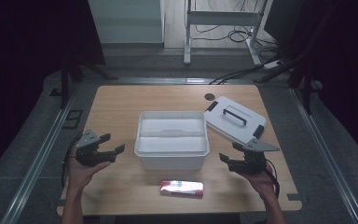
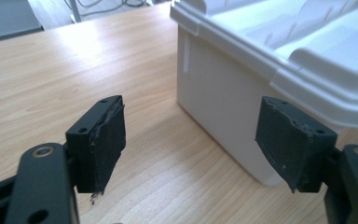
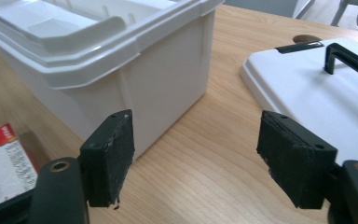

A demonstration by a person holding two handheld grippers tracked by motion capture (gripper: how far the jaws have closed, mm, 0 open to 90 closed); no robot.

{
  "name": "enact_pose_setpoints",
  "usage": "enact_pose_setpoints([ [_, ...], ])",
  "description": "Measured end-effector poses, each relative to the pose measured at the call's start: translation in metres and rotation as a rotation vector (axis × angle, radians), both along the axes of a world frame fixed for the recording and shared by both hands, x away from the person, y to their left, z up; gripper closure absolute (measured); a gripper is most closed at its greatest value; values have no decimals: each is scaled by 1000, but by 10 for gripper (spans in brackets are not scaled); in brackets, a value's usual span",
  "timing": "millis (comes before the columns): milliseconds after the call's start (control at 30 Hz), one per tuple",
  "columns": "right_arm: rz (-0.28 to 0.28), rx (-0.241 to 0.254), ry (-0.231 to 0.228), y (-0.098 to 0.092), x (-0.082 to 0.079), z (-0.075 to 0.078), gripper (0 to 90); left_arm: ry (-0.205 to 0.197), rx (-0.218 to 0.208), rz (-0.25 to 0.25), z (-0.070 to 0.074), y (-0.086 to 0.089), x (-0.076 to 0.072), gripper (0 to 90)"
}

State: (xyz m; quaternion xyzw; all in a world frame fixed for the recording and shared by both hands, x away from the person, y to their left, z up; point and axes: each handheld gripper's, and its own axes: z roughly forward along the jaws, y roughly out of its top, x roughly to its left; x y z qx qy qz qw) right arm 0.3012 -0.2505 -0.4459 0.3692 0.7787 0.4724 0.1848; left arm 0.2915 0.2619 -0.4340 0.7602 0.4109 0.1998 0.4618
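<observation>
The high view is dim, its side edges sinking into black. Both gripper views are brighter. Glare whitens the tabletop's (image 2: 74, 51) far edge there.

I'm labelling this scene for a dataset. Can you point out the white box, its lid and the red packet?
white box (image 1: 170, 161), high view, on its front wall.
lid (image 1: 228, 122), high view, on its flat white top beside the black handle.
red packet (image 1: 182, 188), high view, on its middle.
</observation>
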Motion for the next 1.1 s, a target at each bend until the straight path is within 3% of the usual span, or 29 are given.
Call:
enact_pose_setpoints([
  [167,23,17,-25,1,-5,4,297,-2,29,-5,-3,-2,-4,253],
  [300,28,-14,-64,0,-6,10,311,44,89,-26,-7,-4,-2,286],
  [433,45,-9,-58,-4,-1,14,366,66,118,-50,-9,-3,-1,303],
  [567,87,-60,-55,-4,11,27,392,65,148,-73,-12,-6,1,300],
  [633,115,-70,-60,-2,14,40,404,61,146,-75,-12,-5,0,298],
  [667,139,-85,-73,1,17,53,419,57,142,-80,-11,-4,0,293],
  [733,160,-102,-73,3,19,60,424,52,120,-82,-10,-3,-2,292],
  [800,196,-113,-68,8,31,81,439,48,112,-86,-10,-3,-4,291],
  [833,196,-113,-68,8,31,81,439,51,112,-88,-10,-4,-4,291],
  [933,249,-137,-56,18,48,107,458,53,117,-102,-11,-7,-6,289],
  [1100,313,-200,-42,34,65,128,488,48,103,-109,-11,-7,-6,291],
])
